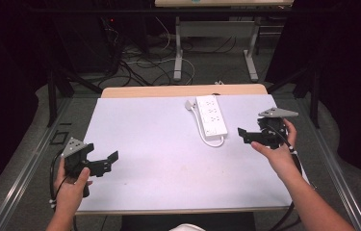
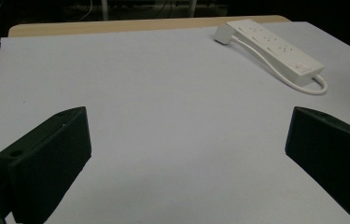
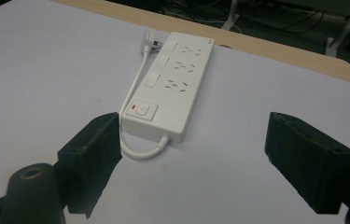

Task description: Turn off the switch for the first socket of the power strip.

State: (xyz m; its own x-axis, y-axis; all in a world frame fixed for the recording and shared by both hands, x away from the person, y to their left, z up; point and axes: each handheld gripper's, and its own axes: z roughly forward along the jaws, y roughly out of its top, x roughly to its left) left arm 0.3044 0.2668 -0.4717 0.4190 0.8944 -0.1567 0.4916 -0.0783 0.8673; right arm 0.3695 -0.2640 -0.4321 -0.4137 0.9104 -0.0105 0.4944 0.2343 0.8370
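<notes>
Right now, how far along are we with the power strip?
Nothing looks done yet: the power strip lies flat on the white table, its cord looped beside it. In hand: the right hand-held gripper sits just beside it, jaws open and empty. The left hand-held gripper waits, open. Left: the grasp itself.

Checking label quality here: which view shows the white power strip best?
The right gripper view: the power strip lies close ahead of the open jaws, its sockets, switches and looped cord all legible. The high view shows it small near the table's far edge, the right gripper beside it. The left gripper view shows it far off, at an angle.
</notes>
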